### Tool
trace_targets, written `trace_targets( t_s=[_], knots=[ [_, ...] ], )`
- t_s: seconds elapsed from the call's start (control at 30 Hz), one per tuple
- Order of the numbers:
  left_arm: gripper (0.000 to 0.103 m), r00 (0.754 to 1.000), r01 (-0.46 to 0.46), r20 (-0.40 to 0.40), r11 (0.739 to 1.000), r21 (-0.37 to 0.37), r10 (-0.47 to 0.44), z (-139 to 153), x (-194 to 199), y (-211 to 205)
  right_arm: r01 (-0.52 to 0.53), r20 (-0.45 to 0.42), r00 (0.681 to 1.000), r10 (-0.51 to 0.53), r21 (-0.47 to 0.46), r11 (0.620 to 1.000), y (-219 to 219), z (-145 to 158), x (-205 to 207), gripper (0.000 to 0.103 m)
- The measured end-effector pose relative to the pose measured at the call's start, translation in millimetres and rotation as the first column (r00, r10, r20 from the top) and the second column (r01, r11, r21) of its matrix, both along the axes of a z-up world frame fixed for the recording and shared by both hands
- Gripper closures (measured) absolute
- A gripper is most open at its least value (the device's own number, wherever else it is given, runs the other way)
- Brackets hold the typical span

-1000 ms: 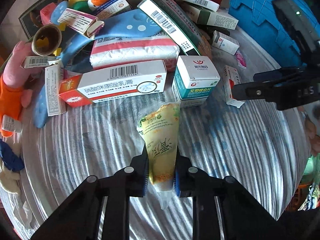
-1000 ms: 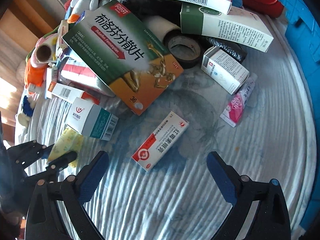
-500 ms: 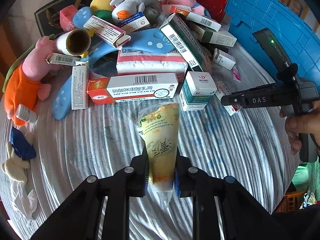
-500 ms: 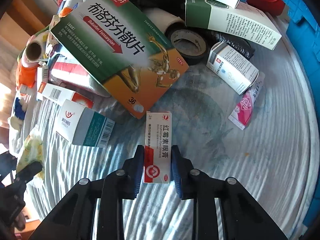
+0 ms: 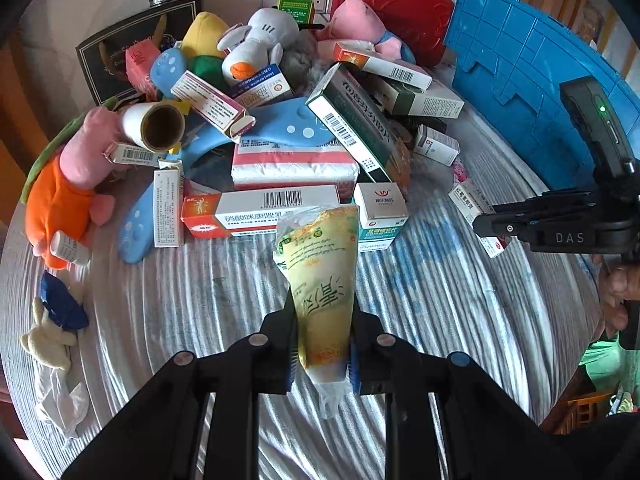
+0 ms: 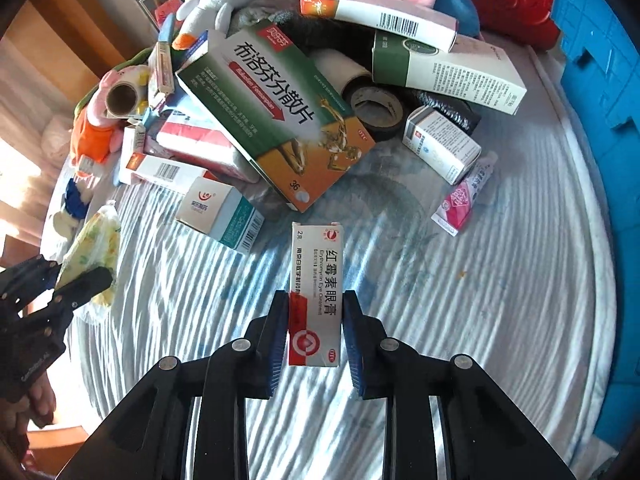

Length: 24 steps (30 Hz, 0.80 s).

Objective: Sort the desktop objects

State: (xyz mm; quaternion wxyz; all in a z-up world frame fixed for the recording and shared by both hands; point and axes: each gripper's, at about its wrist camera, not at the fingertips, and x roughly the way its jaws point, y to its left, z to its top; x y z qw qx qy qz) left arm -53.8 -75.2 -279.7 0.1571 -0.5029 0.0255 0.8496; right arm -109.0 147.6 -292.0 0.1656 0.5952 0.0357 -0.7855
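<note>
Left gripper [image 5: 322, 354] clamped on soft yellow plastic tissue pack [image 5: 320, 280], light, squashy, slippery film; hold mid-body. Right gripper [image 6: 314, 334] pinches small stiff white-red ointment carton [image 6: 316, 292] at red end; light, crushable. Both lifted off striped desk [image 6: 460, 340], near front edge, grippers pitched steeply down. Clutter pile at back edge.

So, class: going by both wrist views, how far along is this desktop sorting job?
Done: nothing visibly sorted yet; no item can be seen inside the blue crate. In hand: the left tongs grip a yellow-green packet, the right tongs a red-and-white ointment box, both off the striped cloth. Left: the pile of medicine boxes, plush toys and tape roll.
</note>
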Motion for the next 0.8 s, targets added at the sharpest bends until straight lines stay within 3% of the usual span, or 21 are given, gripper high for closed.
trace_targets(
  t_s=[0.4,0.8],
  knots=[
    [0.084,0.994,-0.037,-0.103,0.999,0.011,0.038,71,11,15,-0.067,-0.125,0.991,0.057,-0.08,0.995,24,87,28,0.077],
    [0.084,0.973,-0.051,-0.226,0.999,0.018,0.054,154,21,56,-0.133,-0.232,0.968,0.096,-0.148,0.98,59,172,51,0.077]
  ],
)
